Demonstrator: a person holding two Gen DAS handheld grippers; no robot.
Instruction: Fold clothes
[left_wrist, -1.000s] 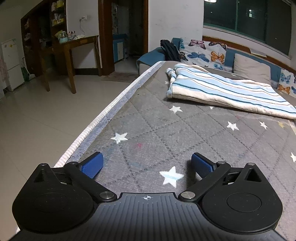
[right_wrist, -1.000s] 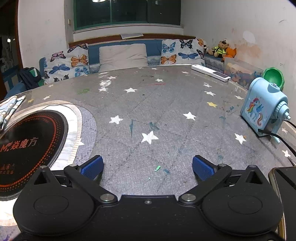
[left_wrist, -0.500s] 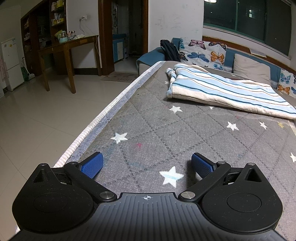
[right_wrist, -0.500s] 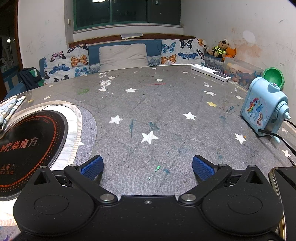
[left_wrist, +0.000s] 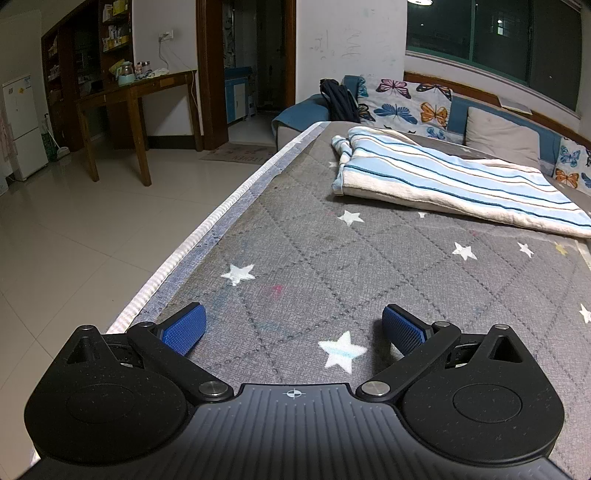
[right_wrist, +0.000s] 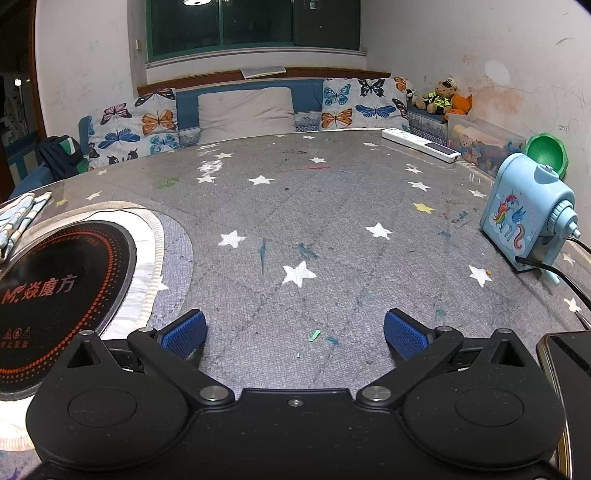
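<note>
A white and light-blue striped garment (left_wrist: 443, 181) lies loosely folded on the grey star-patterned table cover (left_wrist: 332, 266), far ahead and to the right of my left gripper (left_wrist: 293, 330). That gripper is open and empty, low over the table near its left edge. An edge of the garment also shows in the right wrist view (right_wrist: 16, 218) at the far left. My right gripper (right_wrist: 295, 334) is open and empty, low over the table cover (right_wrist: 332, 229), well away from the garment.
A black induction hob (right_wrist: 55, 291) on a round mat sits left of the right gripper. A blue unicorn device (right_wrist: 524, 218) with a cable, a phone (right_wrist: 569, 387) and a white power strip (right_wrist: 421, 144) are on the right. Butterfly cushions (right_wrist: 236, 110) line the back. Tiled floor (left_wrist: 92, 229) drops off left.
</note>
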